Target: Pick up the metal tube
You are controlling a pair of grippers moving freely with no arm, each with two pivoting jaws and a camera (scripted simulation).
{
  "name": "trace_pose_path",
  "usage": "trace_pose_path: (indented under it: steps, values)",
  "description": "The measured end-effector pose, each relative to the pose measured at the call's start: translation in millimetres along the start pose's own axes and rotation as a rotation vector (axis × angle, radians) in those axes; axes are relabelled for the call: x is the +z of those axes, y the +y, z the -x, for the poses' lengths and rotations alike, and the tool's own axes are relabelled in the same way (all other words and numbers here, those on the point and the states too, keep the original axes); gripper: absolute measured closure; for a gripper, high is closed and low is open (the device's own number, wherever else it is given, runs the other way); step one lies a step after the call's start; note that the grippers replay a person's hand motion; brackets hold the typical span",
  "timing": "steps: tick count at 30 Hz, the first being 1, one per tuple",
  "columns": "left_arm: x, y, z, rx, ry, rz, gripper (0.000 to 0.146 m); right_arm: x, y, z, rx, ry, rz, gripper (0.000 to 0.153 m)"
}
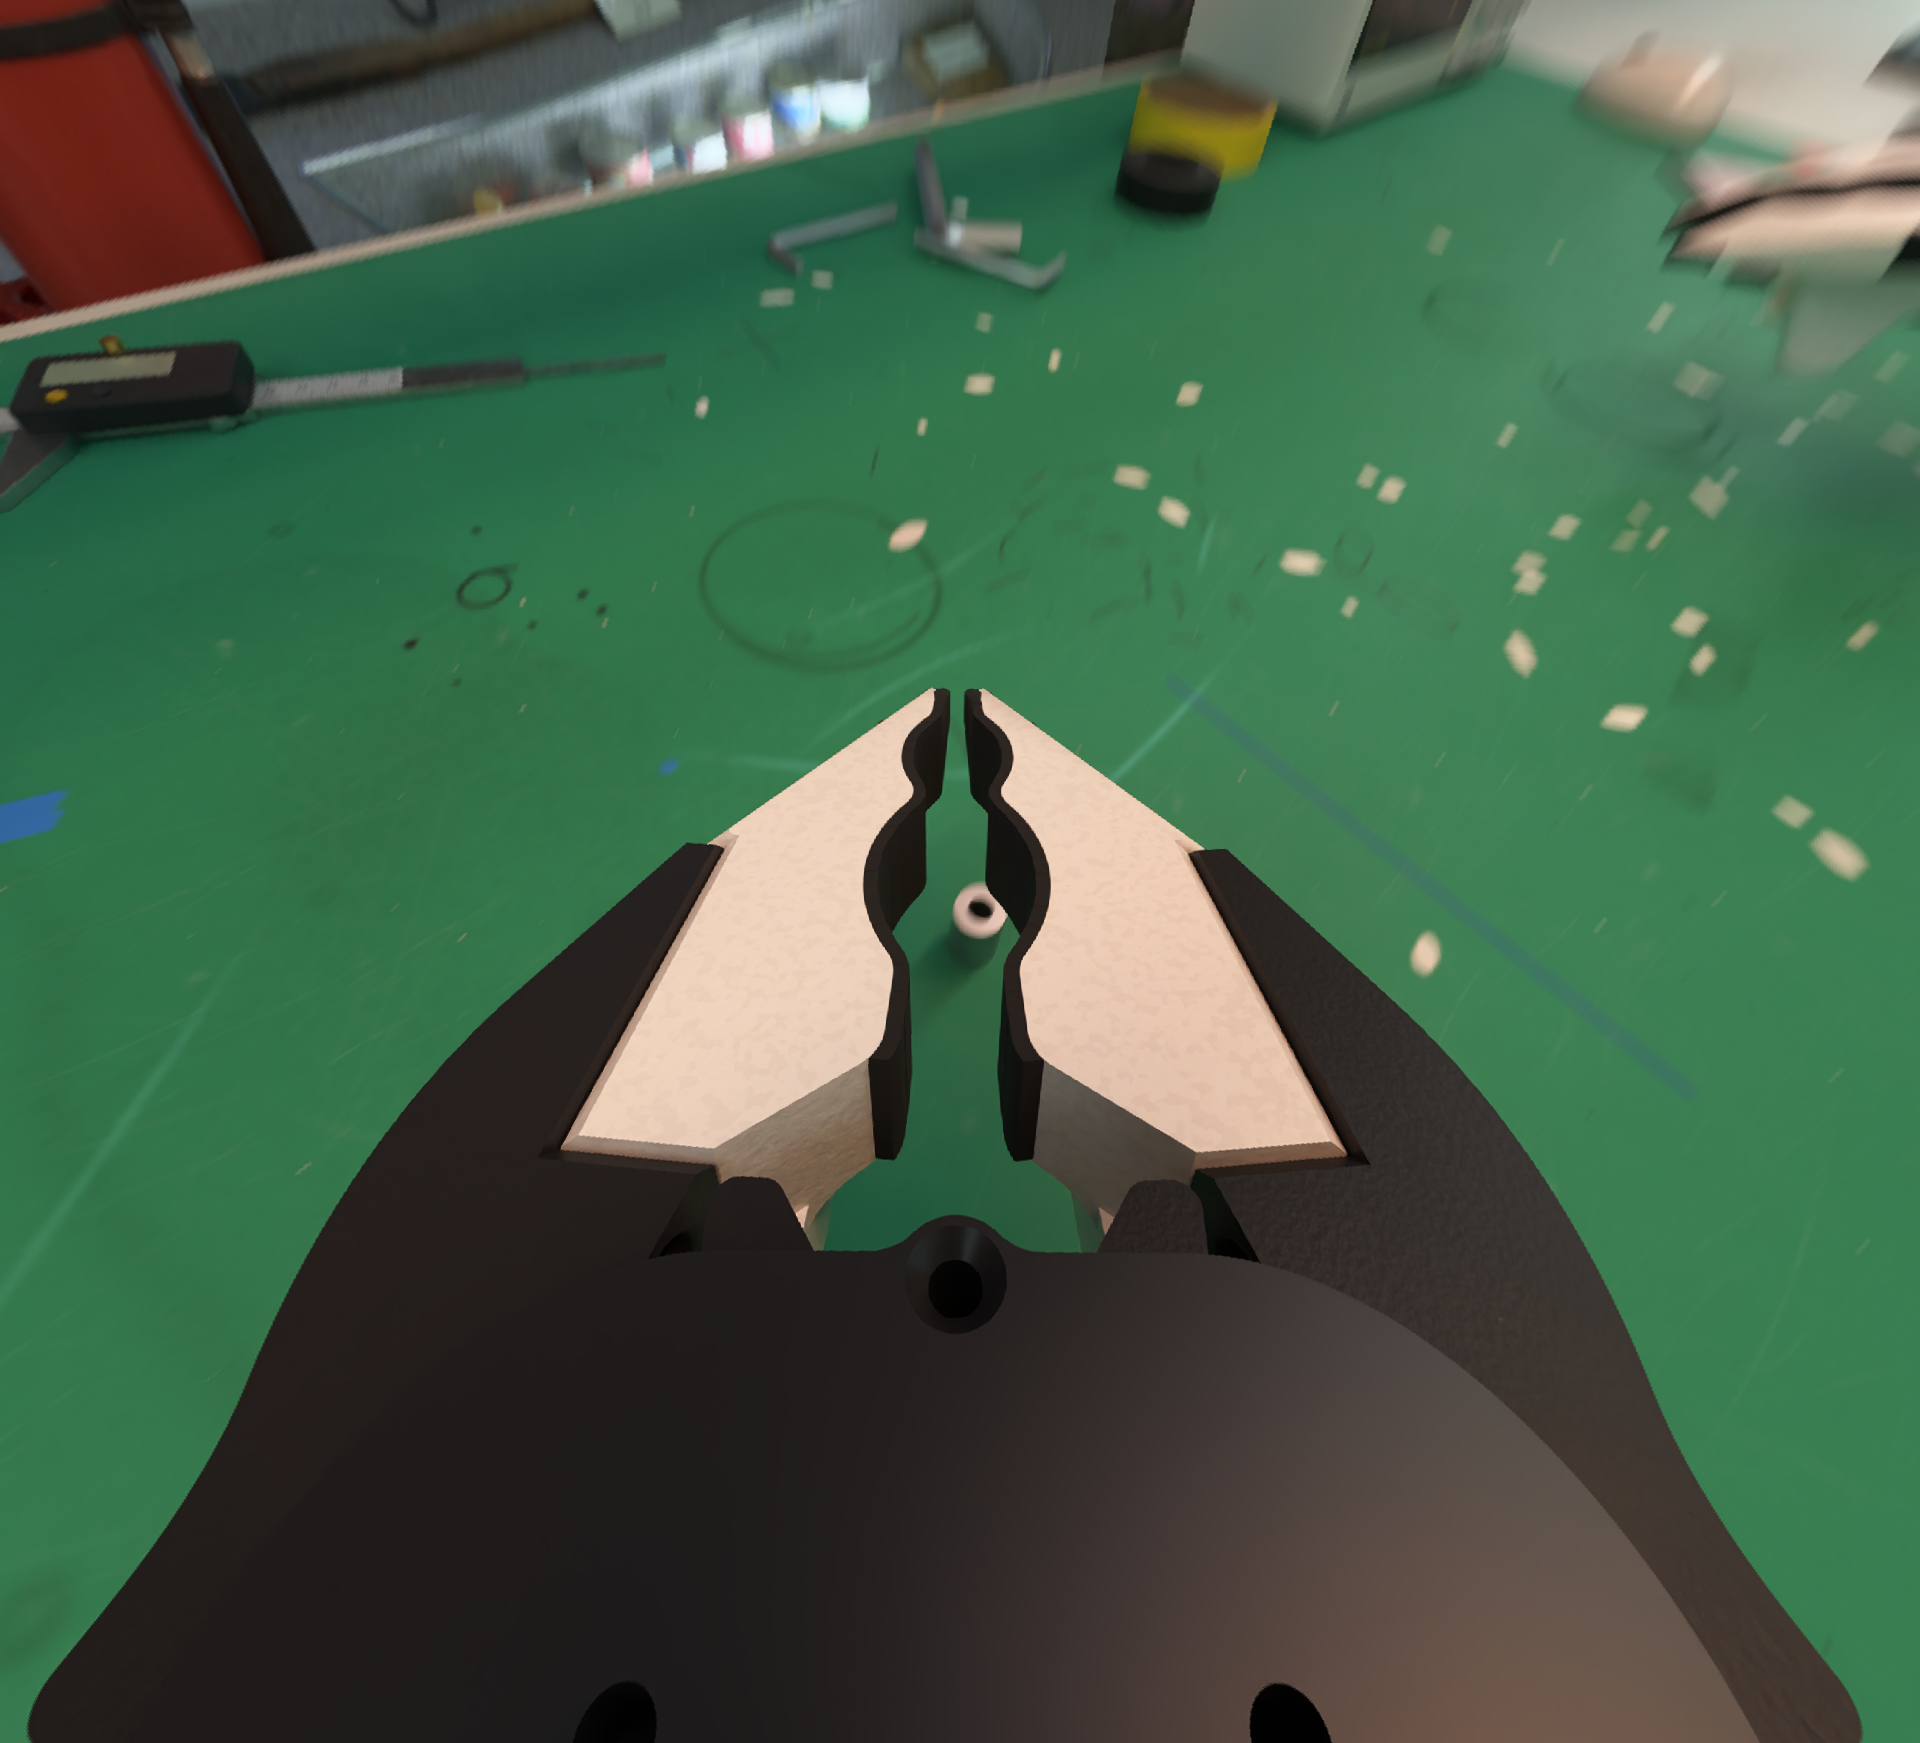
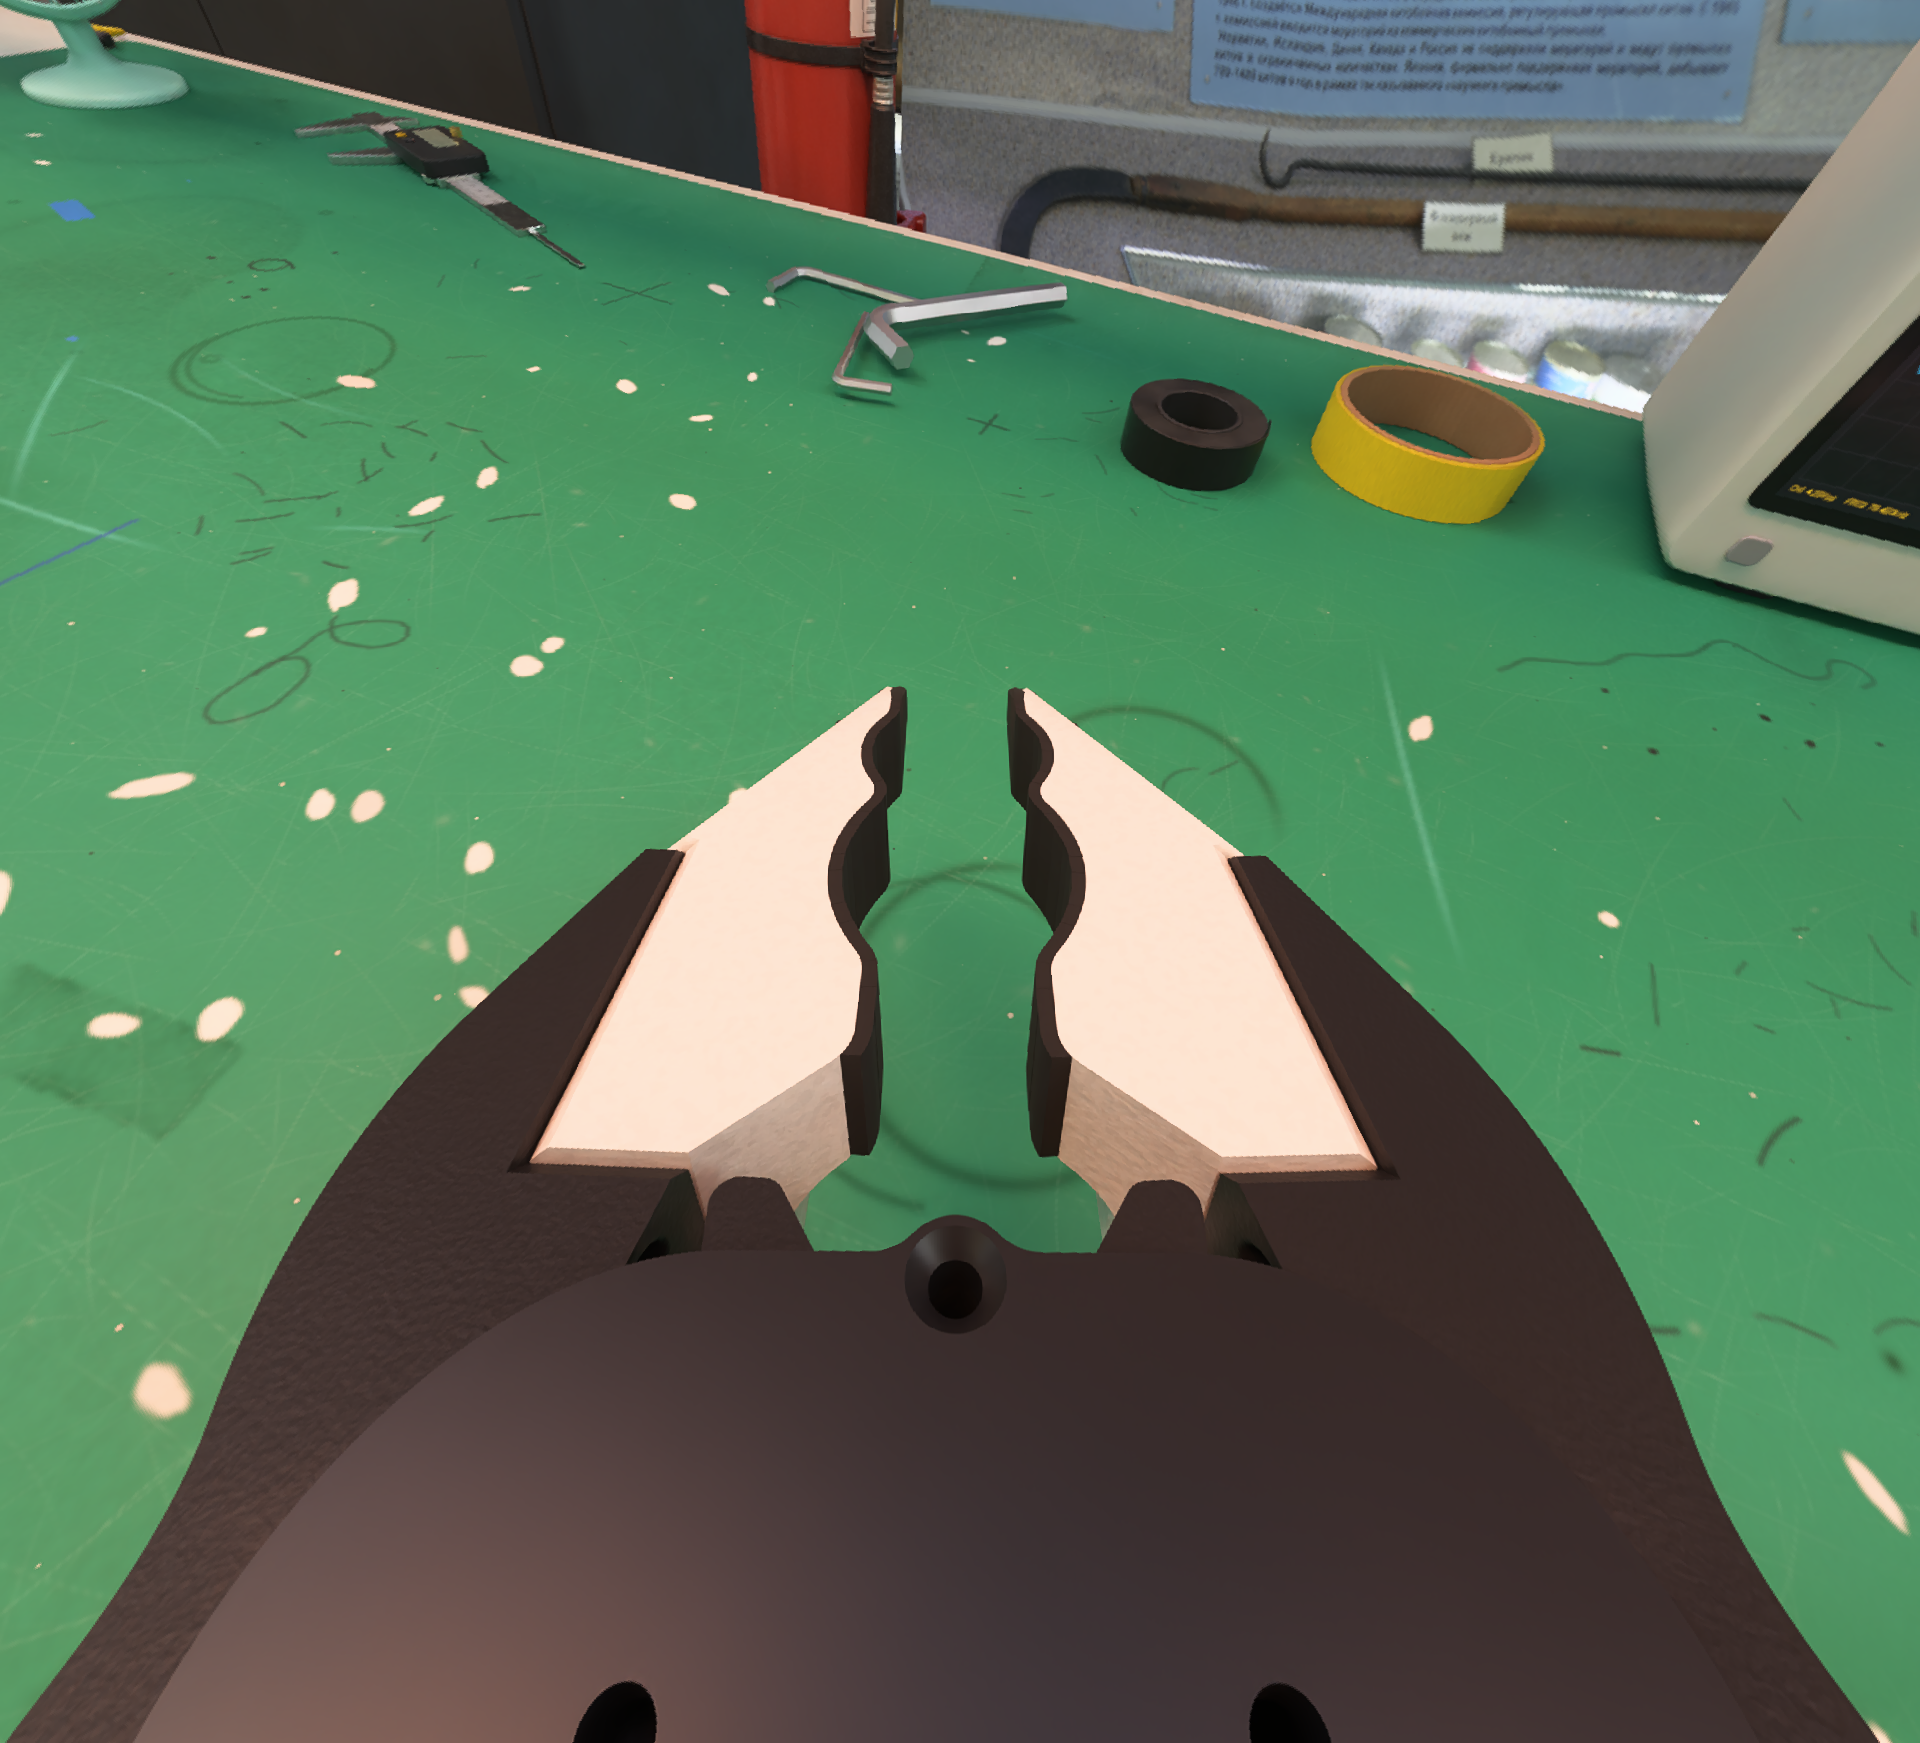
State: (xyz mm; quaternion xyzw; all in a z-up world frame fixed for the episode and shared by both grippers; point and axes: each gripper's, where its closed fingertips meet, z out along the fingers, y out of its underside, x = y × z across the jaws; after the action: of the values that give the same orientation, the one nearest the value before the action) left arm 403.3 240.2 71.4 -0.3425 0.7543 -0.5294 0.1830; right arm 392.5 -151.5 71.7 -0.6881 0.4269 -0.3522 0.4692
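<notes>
Hovering over the green mat [image 1: 416, 862], the left gripper [image 1: 957, 704] has the tube [image 1: 976, 924] between its fingers, in the wider hollow halfway down the pads rather than at the tips. The tube is a short metal sleeve standing upright on the mat, its open end facing up. It sits just beside the right-hand pad [image 1: 1013, 872], perhaps touching it, with a clear gap to the left-hand one. The jaws are nearly closed, only a sliver between the tips, yet I judge they have no real hold on the tube: it looks to be resting on the mat, below the fingers. My guess is the hollow is meant to cradle a round part, which is why the gripper has been set so that the tube falls there.

The right gripper [image 2: 957, 701] hangs over bare mat, jaws partly apart, holding nothing. It seems parked clear of the work.

From the right wrist view, hex keys [image 2: 914, 322] lie at 12 o'clock, a black ring [image 2: 1195, 433] and a yellow tape roll [image 2: 1429, 443] at 1 o'clock, a caliper [image 2: 447, 166] at 11 o'clock. All are well apart from the tube, so nothing crowds the grasp. The risk I see is the tube tipping if one pad meets it first.
</notes>
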Motion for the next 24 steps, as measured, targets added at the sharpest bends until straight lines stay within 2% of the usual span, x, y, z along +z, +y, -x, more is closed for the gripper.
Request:
trace_pose_path:
  steps: [3,6,8,10,13,18,21,22,24]
  values:
    - [-1.8,19.9,8.1,0.077,-0.055,0.126,0.138,0.0,-1.4,-0.9,0.002,0.004,-0.007,0.134]
    - [0.6,34.6,4.0,-0.003,-0.012,0.214,0.132,1.3,-2.1,1.1,0.021,-0.012,-0.015,0.134]
    - [-1.4,44.0,12.6,-0.034,-0.107,0.312,0.128,1.4,-1.3,3.4,0.029,-0.023,-0.007,0.134]
    - [-5.3,41.0,15.7,-0.032,-0.21,0.303,0.125,0.0,-1.7,4.2,0.011,-0.013,-0.008,0.134]
    - [-5.8,41.6,-0.1,-0.084,-0.152,0.294,0.117,-0.1,-0.3,3.4,-0.007,-0.001,-0.001,0.134]
    - [4.1,64.4,0.7,-0.069,-0.224,0.421,0.103,2.2,0.9,2.0,0.007,-0.007,0.005,0.135]
    - [4.8,66.6,2.0,-0.057,-0.273,0.447,0.102,3.3,1.3,2.2,0.011,-0.011,0.007,0.135]
    - [5.3,66.5,0.3,-0.052,-0.272,0.452,0.107,3.5,1.4,2.6,0.011,-0.013,0.008,0.135]
    - [7.0,66.5,-2.6,-0.045,-0.243,0.445,0.127,3.6,0.9,3.7,0.007,-0.014,0.006,0.135]
